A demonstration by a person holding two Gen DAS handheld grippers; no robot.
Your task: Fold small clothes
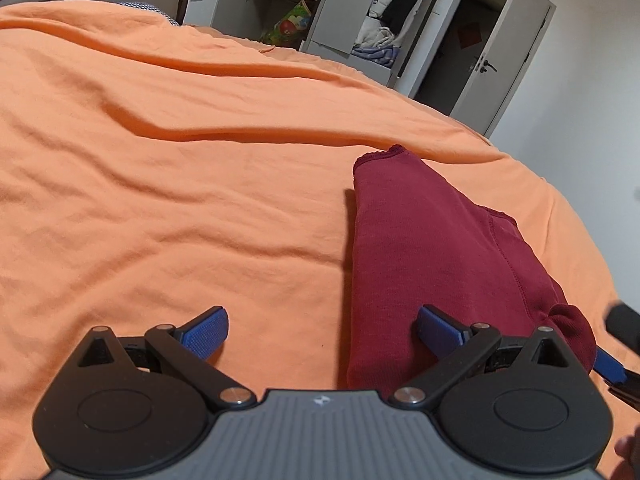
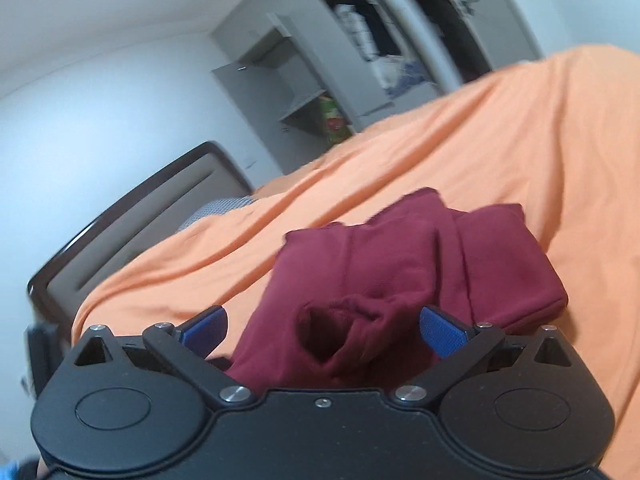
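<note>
Maroon garment (image 1: 432, 248) lies partly folded on the orange bed sheet (image 1: 180, 200). Left claw (image 1: 322, 330) spread wide, empty, beside its near edge. Right claw (image 2: 322, 330) also wide, gripping nothing, bunched cloth between its fingers, likely positioned for the next fold.

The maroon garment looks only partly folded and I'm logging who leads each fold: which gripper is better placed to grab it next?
Probably the right gripper: its open jaws straddle a bunched edge of the maroon garment. The left gripper, also open, sits mostly over orange bedsheet beside it.
</note>
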